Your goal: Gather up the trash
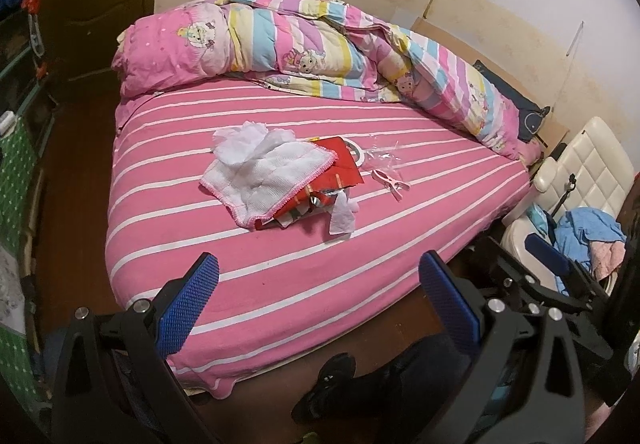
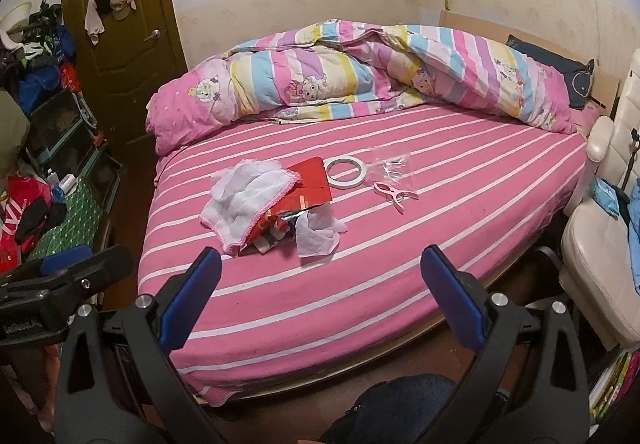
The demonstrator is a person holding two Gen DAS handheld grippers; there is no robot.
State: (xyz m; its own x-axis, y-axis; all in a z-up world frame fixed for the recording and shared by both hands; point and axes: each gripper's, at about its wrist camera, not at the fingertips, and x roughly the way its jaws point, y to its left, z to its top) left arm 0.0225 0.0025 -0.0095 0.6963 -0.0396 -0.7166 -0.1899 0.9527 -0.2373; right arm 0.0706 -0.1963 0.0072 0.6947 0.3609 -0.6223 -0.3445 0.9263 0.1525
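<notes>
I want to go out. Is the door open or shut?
Shut. The brown door sits flat in its frame, with no gap showing, and hats hang on it.

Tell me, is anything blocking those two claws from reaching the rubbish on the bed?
Nothing visible does. Both the left gripper and the right gripper hang open over bare striped sheet, with the crumpled tissue and red wrapper lying ahead of them.

The left gripper (image 1: 318,282) and the right gripper (image 2: 322,276) are the same: black plastic arms, silver round screws, and blue textured finger pads (image 1: 188,304).
</notes>
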